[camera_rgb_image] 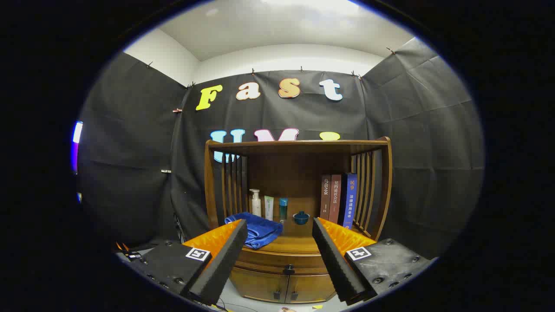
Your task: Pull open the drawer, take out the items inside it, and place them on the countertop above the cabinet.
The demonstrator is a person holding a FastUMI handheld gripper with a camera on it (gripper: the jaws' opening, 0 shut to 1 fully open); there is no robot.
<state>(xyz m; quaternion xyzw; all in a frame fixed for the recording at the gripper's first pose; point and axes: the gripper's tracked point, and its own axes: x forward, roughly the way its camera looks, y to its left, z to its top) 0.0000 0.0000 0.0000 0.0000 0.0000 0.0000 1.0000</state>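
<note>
gripper (279,232) spread wide, holding nothing | drawer (282,260) shut, knob (288,269) between fingers, ahead | towel (259,229) lay on countertop (295,245)

Folded blue towel (256,231), pump bottle (256,202), two tubes (275,208), small teal lidded bowl (301,217), three upright books (338,199)

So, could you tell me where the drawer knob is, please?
In the gripper view, the drawer knob sits between the open gripper fingers, below the blue towel.
</note>
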